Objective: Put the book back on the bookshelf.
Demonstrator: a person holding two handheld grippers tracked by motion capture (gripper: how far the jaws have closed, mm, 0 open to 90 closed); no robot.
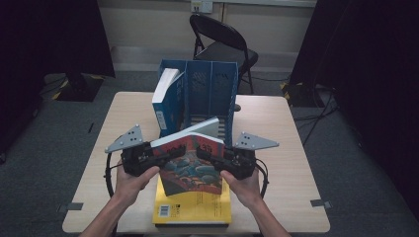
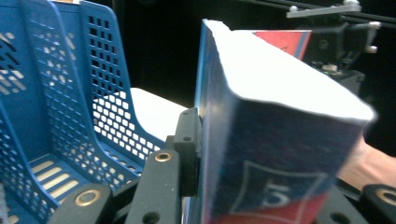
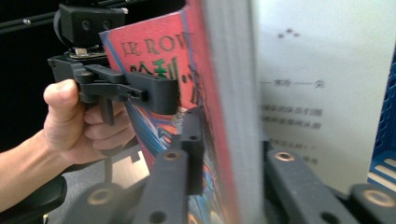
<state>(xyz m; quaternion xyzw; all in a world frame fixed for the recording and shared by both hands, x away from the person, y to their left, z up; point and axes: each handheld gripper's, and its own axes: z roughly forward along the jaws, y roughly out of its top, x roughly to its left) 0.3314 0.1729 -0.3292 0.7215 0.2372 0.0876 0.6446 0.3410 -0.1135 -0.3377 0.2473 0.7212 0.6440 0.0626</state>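
Grippers both pinch the red-covered book (image 1: 190,160): left gripper (image 1: 157,157) clamps its edge at 9 o'clock, right gripper (image 1: 205,154) at 3 o'clock, holding it tilted above the table (image 1: 291,148). Yellow book (image 1: 193,205) lies flat directly under it at 6 o'clock. Blue file rack (image 1: 210,91) stands close at 12 o'clock, a white-paged book (image 1: 165,96) leaning in its leftmost slot; folding chair (image 1: 222,42) behind.

Yellow book (image 1: 197,207) half-hidden under novel (image 1: 190,165)
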